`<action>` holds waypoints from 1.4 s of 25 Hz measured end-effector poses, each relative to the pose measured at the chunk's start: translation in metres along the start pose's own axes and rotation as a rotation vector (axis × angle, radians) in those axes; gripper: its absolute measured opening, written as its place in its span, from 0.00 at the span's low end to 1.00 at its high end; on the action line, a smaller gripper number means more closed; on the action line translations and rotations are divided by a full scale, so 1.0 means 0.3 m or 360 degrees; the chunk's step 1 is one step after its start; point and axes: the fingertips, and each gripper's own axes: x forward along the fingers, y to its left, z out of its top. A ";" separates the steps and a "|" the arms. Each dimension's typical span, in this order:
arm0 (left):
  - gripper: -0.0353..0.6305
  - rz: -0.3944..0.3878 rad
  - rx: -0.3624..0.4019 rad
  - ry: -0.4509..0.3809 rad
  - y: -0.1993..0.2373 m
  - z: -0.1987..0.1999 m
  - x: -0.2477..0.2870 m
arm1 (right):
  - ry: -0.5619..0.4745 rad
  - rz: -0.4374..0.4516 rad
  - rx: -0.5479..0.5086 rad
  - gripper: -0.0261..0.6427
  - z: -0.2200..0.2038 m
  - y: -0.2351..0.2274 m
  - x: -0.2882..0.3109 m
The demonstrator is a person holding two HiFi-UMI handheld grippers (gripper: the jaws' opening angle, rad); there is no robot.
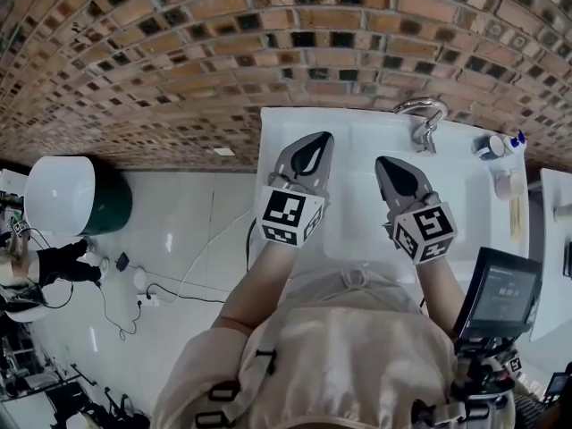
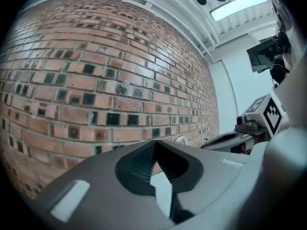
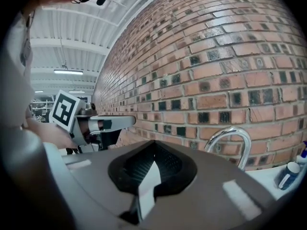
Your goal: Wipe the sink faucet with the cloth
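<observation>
Faucet [image 1: 422, 117] at the rear edge of the sink [image 1: 288, 132], before the brick wall [image 1: 179, 52]; containers [image 1: 492, 145] to its right; left gripper [image 1: 320, 139] and right gripper [image 1: 384, 163] side by side over the sink.

Bright, even white light falls from ceiling strip lights [image 2: 240, 6]. The pale floor [image 1: 179, 239] and white sink [image 1: 465, 177] glare, the chrome faucet [image 3: 230, 130] glints, and shadows are soft. The brick wall [image 1: 179, 61] bows toward the edges. Both gripper views blacken at the corners and blur on the nearest parts.
</observation>
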 end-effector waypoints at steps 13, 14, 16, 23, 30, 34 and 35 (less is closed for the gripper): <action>0.06 -0.0136 0.0053 0.0099 -0.127 -0.057 0.013 | -0.0151 -0.0127 0.0068 0.02 0.074 -0.071 -0.046; 0.06 -0.0137 0.0050 0.0099 -0.128 -0.055 0.014 | -0.0152 -0.0125 0.0061 0.02 0.075 -0.069 -0.045; 0.06 -0.0138 0.0043 0.0099 -0.129 -0.054 0.012 | -0.0151 -0.0122 0.0049 0.02 0.076 -0.066 -0.043; 0.06 -0.0134 0.0035 0.0122 -0.128 -0.074 0.001 | -0.0160 -0.0109 0.0030 0.02 0.086 -0.049 -0.038; 0.06 -0.0113 0.0023 0.0128 -0.109 -0.082 -0.008 | -0.0155 -0.0112 0.0028 0.02 0.079 -0.045 -0.034; 0.06 -0.0105 0.0008 0.0165 -0.106 -0.120 -0.010 | -0.0146 -0.0105 0.0022 0.02 0.072 -0.040 -0.029; 0.06 -0.0104 0.0003 0.0174 -0.106 -0.128 -0.011 | -0.0144 -0.0105 0.0023 0.02 0.070 -0.040 -0.029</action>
